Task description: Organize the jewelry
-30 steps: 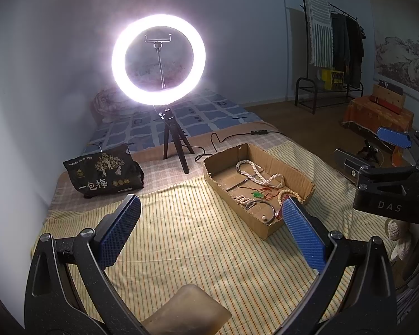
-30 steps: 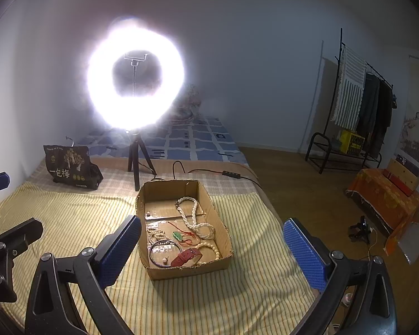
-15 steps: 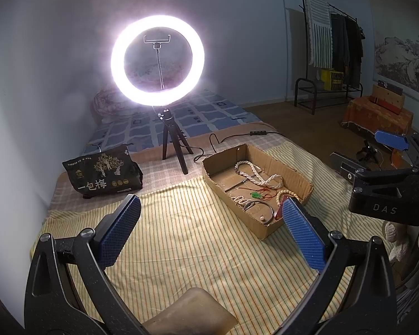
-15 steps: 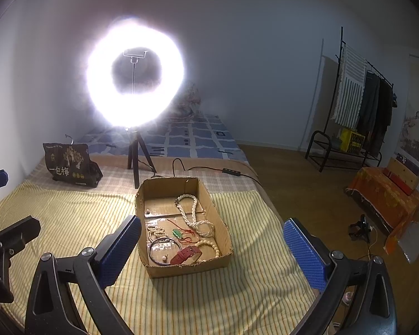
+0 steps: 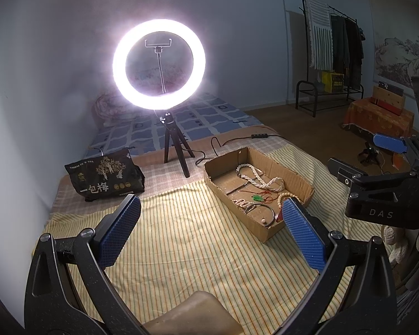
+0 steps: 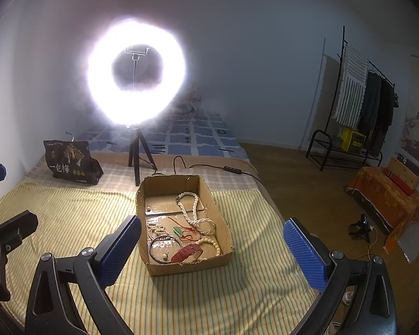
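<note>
Between and ahead of my right gripper's [image 6: 212,254] wide, empty jaws I see the shallow cardboard box [image 6: 222,220] of tangled pale bead strands, with my left gripper [image 5: 212,233] equally open and empty.

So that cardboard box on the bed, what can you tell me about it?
The cardboard box is a shallow, open-topped brown tray with rough, torn-looking edges. It sits flat on the yellow striped bedcover, in front of the ring light's tripod. Inside lie a long pale bead necklace, a dark bangle, a red strap, a small green pendant on red cord and more pale beads. Neither gripper touches it.
</note>
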{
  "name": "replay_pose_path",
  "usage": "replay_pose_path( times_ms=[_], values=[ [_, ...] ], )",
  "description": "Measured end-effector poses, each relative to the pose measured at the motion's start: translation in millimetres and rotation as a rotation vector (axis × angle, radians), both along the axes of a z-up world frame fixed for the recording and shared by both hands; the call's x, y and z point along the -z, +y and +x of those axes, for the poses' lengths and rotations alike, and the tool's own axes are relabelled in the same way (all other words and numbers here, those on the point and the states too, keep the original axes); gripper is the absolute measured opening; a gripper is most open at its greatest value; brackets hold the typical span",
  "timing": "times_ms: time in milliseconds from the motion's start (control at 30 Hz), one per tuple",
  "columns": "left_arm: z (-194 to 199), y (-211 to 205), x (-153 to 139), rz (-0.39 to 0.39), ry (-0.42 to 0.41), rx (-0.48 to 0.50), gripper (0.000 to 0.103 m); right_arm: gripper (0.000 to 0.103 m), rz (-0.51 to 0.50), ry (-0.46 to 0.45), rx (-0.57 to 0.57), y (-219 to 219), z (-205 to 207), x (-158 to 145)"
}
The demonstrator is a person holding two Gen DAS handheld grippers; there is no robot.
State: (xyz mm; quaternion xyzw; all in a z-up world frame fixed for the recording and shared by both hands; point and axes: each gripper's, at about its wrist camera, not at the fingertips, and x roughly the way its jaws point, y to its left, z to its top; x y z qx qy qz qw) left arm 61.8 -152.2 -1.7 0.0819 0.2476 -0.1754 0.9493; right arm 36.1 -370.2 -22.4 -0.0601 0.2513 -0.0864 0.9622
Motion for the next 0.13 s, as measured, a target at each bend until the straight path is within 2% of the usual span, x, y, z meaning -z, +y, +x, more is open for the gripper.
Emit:
replay_pose_path(
  times_ms=[133],
  values=[
    [1.8,-0.8,-3.2,-0.002,-0.001,-0.003,0.103,0.103,0.001,0.0,0.001,0.2,-0.1,0.1]
  ],
)
